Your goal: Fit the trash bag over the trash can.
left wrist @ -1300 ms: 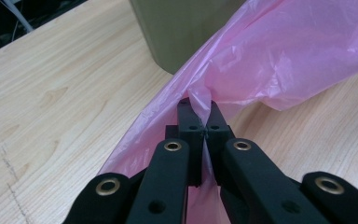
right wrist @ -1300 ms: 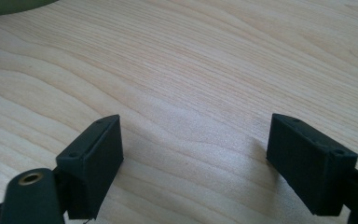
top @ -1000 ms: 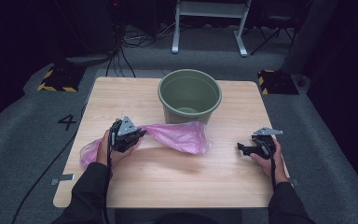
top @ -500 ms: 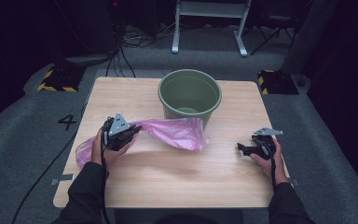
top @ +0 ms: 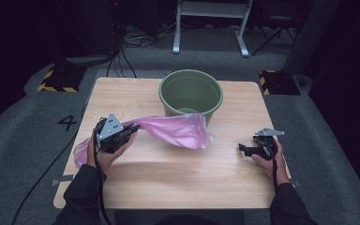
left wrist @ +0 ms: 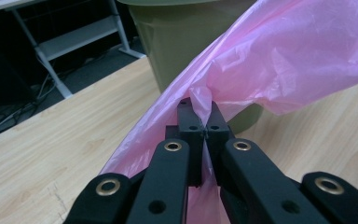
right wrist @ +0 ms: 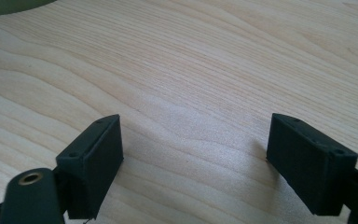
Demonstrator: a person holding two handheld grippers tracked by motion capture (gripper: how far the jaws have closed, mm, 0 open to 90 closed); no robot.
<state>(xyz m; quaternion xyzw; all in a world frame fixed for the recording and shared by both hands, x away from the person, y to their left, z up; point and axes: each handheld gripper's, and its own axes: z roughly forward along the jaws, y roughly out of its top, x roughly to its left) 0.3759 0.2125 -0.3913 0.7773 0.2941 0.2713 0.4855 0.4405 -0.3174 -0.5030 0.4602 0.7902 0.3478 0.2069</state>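
The pink bag [top: 168, 131] is pinched by the closed left tongs [left wrist: 201, 109], the right tongs [right wrist: 193, 154] are held open, and the thin film could be torn if tugged.

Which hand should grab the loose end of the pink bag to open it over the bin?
Right. The left hand-held gripper is shut on the pink bag; the right hand-held gripper is open, and probably nearer the bag's loose end by the green bin.
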